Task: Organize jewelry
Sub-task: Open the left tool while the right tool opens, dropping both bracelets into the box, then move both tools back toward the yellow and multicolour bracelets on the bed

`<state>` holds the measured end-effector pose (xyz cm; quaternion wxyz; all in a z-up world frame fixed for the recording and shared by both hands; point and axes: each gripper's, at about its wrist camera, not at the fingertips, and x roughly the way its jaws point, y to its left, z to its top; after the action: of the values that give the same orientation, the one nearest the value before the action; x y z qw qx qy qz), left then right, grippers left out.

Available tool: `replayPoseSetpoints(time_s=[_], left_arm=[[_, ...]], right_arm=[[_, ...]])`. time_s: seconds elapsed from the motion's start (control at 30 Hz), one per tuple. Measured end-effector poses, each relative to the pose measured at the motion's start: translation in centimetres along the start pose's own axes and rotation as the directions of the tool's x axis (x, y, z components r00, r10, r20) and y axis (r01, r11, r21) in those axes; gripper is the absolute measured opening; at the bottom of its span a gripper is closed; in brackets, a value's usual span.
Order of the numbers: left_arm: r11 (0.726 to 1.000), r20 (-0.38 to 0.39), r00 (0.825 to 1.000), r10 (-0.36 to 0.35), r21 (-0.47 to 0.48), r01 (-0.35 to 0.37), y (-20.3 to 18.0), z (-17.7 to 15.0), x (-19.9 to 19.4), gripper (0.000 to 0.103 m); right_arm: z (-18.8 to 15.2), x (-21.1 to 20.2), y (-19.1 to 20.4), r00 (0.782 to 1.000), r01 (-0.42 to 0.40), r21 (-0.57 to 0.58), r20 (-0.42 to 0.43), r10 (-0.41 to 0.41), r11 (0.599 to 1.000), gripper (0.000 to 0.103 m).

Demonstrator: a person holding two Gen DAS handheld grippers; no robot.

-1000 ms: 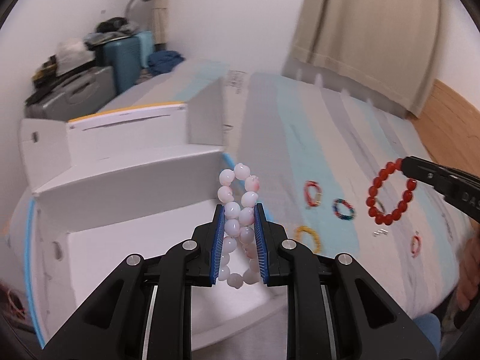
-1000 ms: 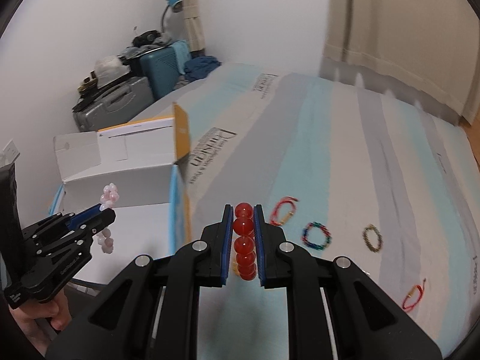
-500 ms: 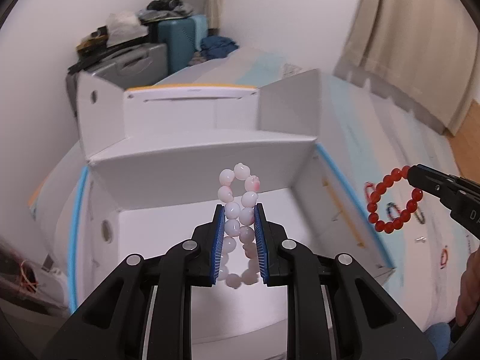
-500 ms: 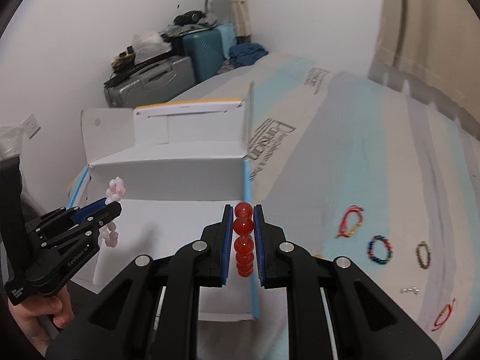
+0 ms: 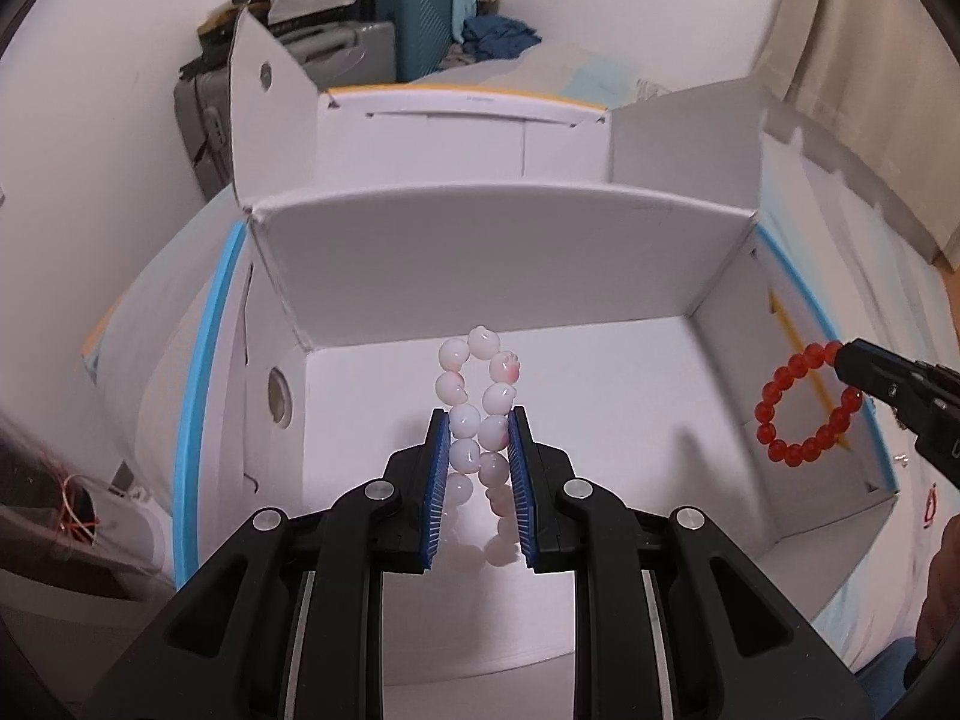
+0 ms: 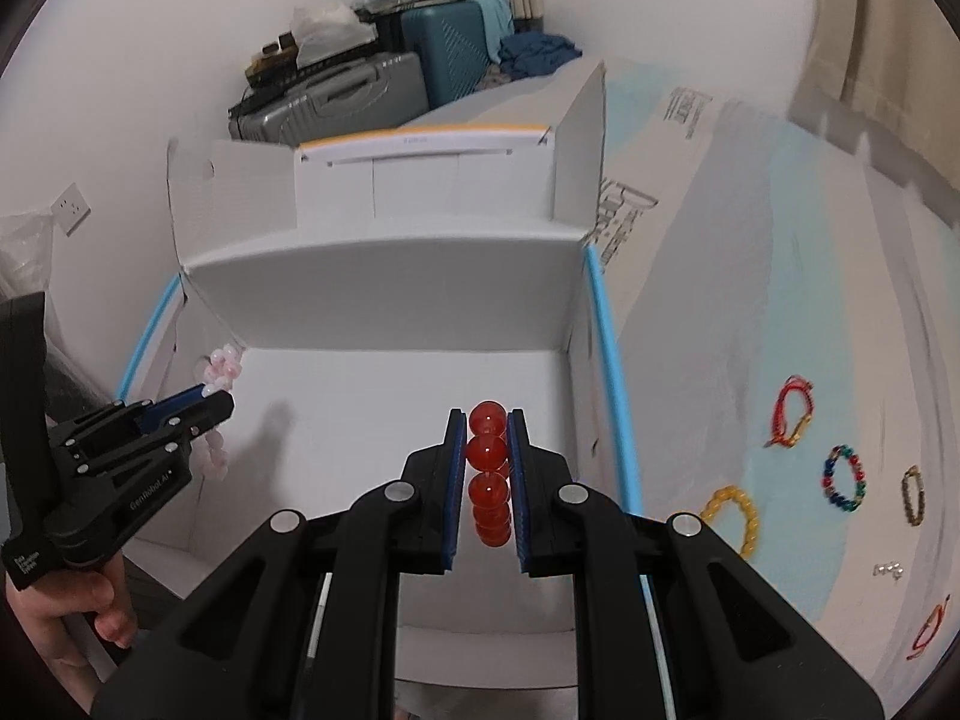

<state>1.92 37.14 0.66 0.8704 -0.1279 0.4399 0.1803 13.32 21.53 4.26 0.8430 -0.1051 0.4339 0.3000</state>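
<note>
Seen from the left wrist, the left gripper (image 5: 479,420) has its blue-padded fingers clamped on a bracelet of pale pink round beads (image 5: 478,396), whose loop sticks up above the fingertips and hangs down between them. Bracelet and gripper sit over the open white cardboard box (image 5: 498,252), which has blue-edged side walls, raised flaps and a bare white floor. At the right edge the black tip of the right gripper (image 5: 852,360) holds a bracelet of red round beads (image 5: 804,408), its loop dangling in front of the box's right wall. Behind the box stand a grey hard-shell suitcase (image 5: 204,108) and a teal suitcase (image 5: 414,24) against the white wall.

In the right wrist view, the right gripper (image 6: 486,414) has its fingers pressed together on the red bead bracelet (image 6: 487,450), seen edge-on as a column of beads between the pads, above the right part of the box floor (image 6: 384,384). At the left, a hand (image 6: 54,618) carries the left gripper (image 6: 219,399), pinching the pink bead bracelet (image 6: 223,363) near the box's left wall. To the right of the box, on the pale striped bedcover (image 6: 780,300), lie a red cord bracelet (image 6: 792,411), a multicoloured bead bracelet (image 6: 843,477), a yellow bead bracelet (image 6: 735,510), a dark olive bracelet (image 6: 913,495), another red cord piece (image 6: 930,630) and a few small silver items (image 6: 888,569), all apart from one another.
</note>
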Motion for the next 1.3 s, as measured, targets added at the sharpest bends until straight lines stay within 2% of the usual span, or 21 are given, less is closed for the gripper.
replayPoseSetpoints(time_s=[0.47, 0.53, 0.6, 0.7, 0.73, 0.77, 0.8, 0.87, 0.9, 0.93, 1.0, 1.13, 1.3], left_arm=[[1.000, -0.032, 0.999, 0.007, 0.018, -0.006, -0.2, 0.2, 0.7, 0.020], [1.000, -0.036, 0.999, 0.009, 0.017, -0.008, -0.2, 0.3, 0.7, 0.023], [1.000, -0.036, 0.999, 0.010, 0.013, -0.010, -0.2, 0.4, 0.6, 0.023], [1.000, -0.014, 1.000, 0.003, 0.010, -0.003, -0.4, 0.7, 0.1, 0.024], [1.000, -0.003, 1.000, 0.000, 0.007, 0.000, -0.4, 0.7, -0.2, 0.033], [1.000, 0.010, 1.000, 0.001, 0.005, -0.001, -0.5, 0.8, -0.5, 0.047], [1.000, 0.024, 1.000, 0.006, 0.007, -0.006, -0.7, 0.9, -0.7, 0.053], [1.000, 0.054, 0.998, 0.013, 0.017, -0.014, -1.2, 1.1, -1.2, 0.072], [1.000, 0.066, 0.998, 0.012, 0.020, -0.013, -1.5, 1.2, -1.5, 0.077], [1.000, 0.076, 0.997, 0.008, 0.021, -0.010, -1.7, 1.3, -1.8, 0.085], [1.000, 0.097, 0.995, -0.004, 0.023, 0.002, -2.3, 1.5, -2.3, 0.088], [0.999, 0.118, 0.993, -0.016, 0.043, 0.012, -3.9, 1.7, -3.0, 0.096], [0.996, 0.133, 0.990, -0.041, 0.087, 0.030, -6.4, 1.8, -3.8, 0.097]], right_arm=[[-1.3, 2.3, 1.0, 0.996, 0.012, -0.030, -0.091, -0.015, 0.999, 0.014], [-1.3, 1.9, 1.3, 0.997, 0.010, -0.043, -0.077, -0.013, 0.999, 0.015], [-1.3, 1.5, 1.6, 0.997, 0.004, -0.051, -0.074, -0.008, 0.999, 0.023], [-1.3, 0.4, 1.9, 0.999, 0.005, -0.068, -0.044, -0.008, 0.998, 0.043], [-1.2, -0.3, 1.9, 1.000, 0.003, -0.071, -0.029, -0.005, 0.997, 0.053], [-1.1, -1.0, 1.7, 1.000, 0.003, -0.073, -0.011, -0.004, 0.997, 0.057], [-1.0, -1.5, 1.6, 1.000, 0.005, -0.075, 0.002, -0.005, 0.997, 0.063], [-0.8, -2.8, 1.1, 0.999, 0.016, -0.078, 0.029, -0.014, 0.997, 0.067], [-0.7, -3.5, 0.7, 0.999, 0.021, -0.082, 0.034, -0.018, 0.996, 0.068], [-0.6, -4.2, 0.3, 0.999, 0.020, -0.082, 0.039, -0.017, 0.996, 0.074], [-0.6, -5.3, -0.4, 0.998, 0.030, -0.076, 0.055, -0.025, 0.997, 0.082], [-0.7, -7.4, -2.4, 0.995, 0.056, -0.057, 0.085, -0.051, 0.997, 0.092], [-1.3, -9.6, -5.3, 0.991, 0.082, -0.018, 0.103, -0.080, 0.996, 0.095]])
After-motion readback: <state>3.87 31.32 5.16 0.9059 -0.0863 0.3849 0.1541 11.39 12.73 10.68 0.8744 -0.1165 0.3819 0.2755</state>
